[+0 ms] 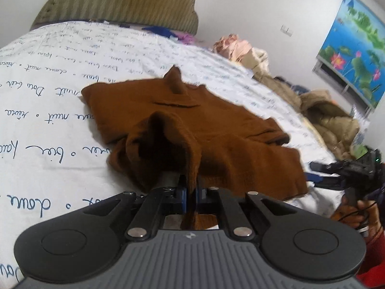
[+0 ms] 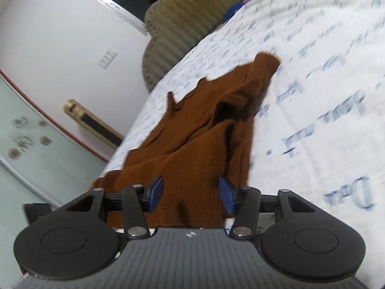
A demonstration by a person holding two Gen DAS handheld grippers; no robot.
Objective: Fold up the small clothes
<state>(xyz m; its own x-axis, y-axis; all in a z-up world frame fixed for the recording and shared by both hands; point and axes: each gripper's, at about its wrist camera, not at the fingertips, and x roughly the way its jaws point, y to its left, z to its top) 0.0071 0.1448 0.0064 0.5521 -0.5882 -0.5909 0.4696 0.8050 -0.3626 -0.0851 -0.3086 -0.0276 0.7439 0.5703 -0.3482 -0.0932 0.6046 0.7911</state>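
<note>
Sweater [image 1: 204, 130] x1 lying on bed [image 1: 48, 96]; left claw [image 1: 191, 193] pinching hem, pads hidden; right claw [image 2: 190, 193] gaping wide.

A home bedroom. There's a bed with a white script-printed sheet [image 1: 60, 77] and an olive scalloped padded headboard [image 1: 120, 2]. Rumpled beige clothing [image 1: 324, 115] is heaped alongside.
</note>
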